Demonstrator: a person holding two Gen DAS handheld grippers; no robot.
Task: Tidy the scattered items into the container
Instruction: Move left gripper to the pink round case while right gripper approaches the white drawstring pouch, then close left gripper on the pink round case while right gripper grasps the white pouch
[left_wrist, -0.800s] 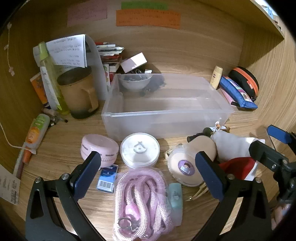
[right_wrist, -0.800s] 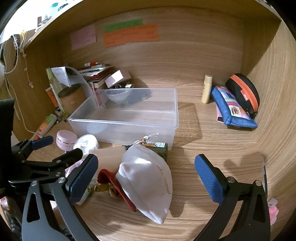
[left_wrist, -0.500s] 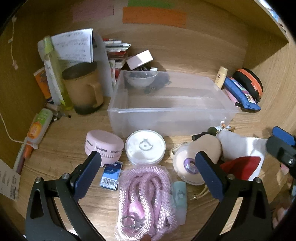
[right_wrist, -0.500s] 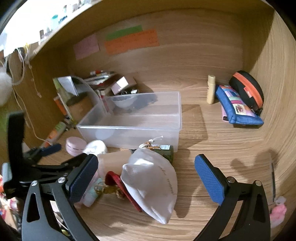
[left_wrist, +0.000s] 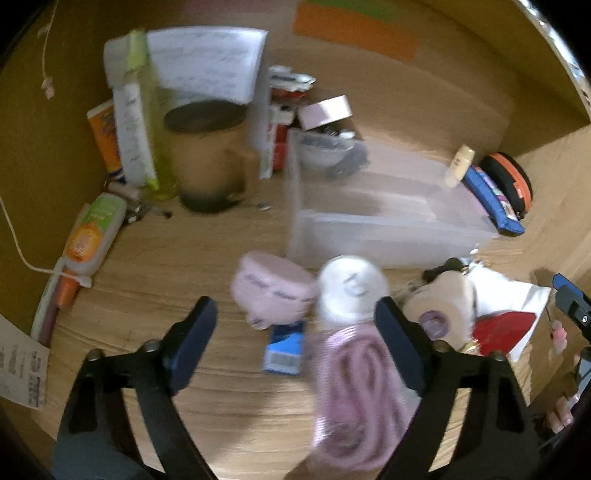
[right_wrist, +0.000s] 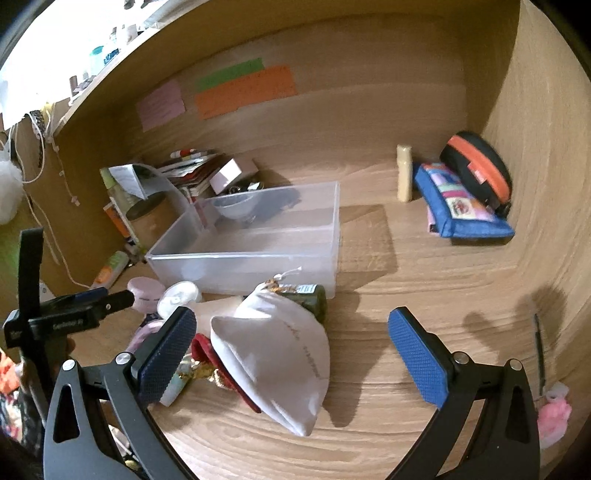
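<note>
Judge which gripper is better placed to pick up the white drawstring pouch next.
Right. The right gripper is open with the white pouch lying between its fingers. The left gripper is open over the pink round case, with the pouch off to its side.

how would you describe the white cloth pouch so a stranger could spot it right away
Start at the clear plastic bin in the middle of the wooden desk and look just in front of its near right corner. The white cloth pouch lies there, partly over a red item. It is the only large, soft, plain white bag; its neighbours are small round containers.
</note>
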